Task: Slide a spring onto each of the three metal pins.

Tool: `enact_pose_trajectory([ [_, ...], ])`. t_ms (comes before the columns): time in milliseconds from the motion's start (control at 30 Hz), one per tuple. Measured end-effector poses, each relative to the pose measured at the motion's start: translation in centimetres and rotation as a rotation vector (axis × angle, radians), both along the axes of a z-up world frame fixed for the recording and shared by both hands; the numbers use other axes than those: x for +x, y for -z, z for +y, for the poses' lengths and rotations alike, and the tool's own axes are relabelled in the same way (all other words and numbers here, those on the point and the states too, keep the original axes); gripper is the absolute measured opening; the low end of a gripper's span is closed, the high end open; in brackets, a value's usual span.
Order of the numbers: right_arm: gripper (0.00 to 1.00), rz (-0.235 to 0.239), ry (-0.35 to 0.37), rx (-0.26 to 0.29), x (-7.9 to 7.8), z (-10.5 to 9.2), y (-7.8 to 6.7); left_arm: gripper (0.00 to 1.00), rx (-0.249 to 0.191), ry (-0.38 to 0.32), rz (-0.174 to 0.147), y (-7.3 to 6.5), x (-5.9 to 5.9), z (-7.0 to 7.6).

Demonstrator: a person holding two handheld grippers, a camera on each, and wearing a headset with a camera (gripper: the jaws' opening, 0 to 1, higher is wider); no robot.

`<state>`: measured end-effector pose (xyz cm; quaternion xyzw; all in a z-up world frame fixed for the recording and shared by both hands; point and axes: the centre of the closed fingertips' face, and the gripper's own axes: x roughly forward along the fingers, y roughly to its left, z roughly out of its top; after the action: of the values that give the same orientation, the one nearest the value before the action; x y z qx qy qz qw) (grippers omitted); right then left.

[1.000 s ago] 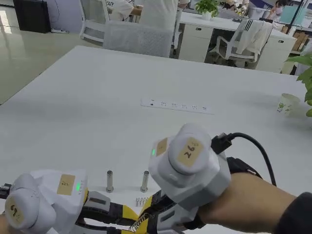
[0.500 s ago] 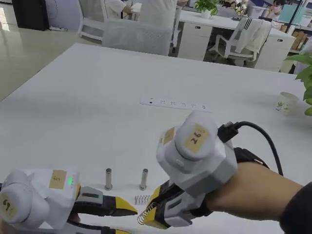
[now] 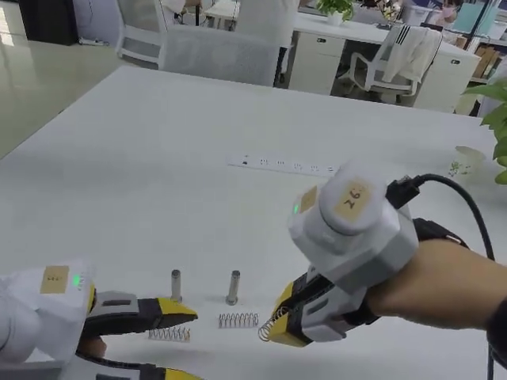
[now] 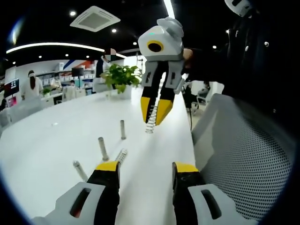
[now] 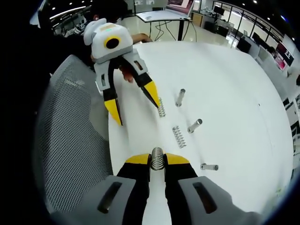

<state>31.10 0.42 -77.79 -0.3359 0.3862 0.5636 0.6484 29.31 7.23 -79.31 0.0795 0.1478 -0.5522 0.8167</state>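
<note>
White table (image 3: 142, 158) carries the lot. Right gripper (image 5: 157, 161): fingers nearly shut, pinching one spring (image 5: 157, 155) across its coils, held clear of the table, free end sticking out past the tips. Left gripper (image 4: 147, 167): fingers wide apart, nothing btwn them, tips low by a loose spring (image 3: 169, 334). 2nd loose spring (image 3: 238, 320) lies near it, just in front of the pins (image 4: 102, 148). Three pins in a row, all bare; the two seen from the head view stand upright.

Handling, as judgement:
- Springs look light, thin-wire, soft along the axis, and prob. quick to pop out or kink if squeezed hard.
- Best hold is mid-body or rear third w/ a light pinch, leaving the front end round & free to go over a pin tip.
- Pins look stiff, smooth and poss. free-standing, so a side knock could tip one. Approach along the pin axis.
</note>
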Motion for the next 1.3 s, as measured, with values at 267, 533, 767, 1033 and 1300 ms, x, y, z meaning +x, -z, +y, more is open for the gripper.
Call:
enact_pose_trajectory([
  [267, 0.08, -0.020, 0.025, -0.024, 1.7, -1.5, -0.8, 0.48, -0.016, -0.073, 0.015, 0.1, -0.2, 1.3],
  [533, 0.08, -0.037, 0.055, -0.054, 3.6, -3.2, -1.4, 0.54, -0.039, -0.137, 0.021, -0.5, -0.5, 2.4],
  [767, 0.08, -0.045, 0.068, -0.091, 5.2, -4.4, -1.3, 0.56, -0.051, -0.171, 0.029, -0.5, -0.7, 2.6],
  [1033, 0.08, -0.055, 0.080, -0.145, 7.6, -5.4, -0.7, 0.57, -0.058, -0.182, 0.031, -0.6, -0.6, 2.3],
  [1300, 0.08, -0.043, 0.080, -0.169, 8.6, -5.2, 0.2, 0.58, -0.053, -0.185, 0.038, -0.4, -0.6, 2.3],
])
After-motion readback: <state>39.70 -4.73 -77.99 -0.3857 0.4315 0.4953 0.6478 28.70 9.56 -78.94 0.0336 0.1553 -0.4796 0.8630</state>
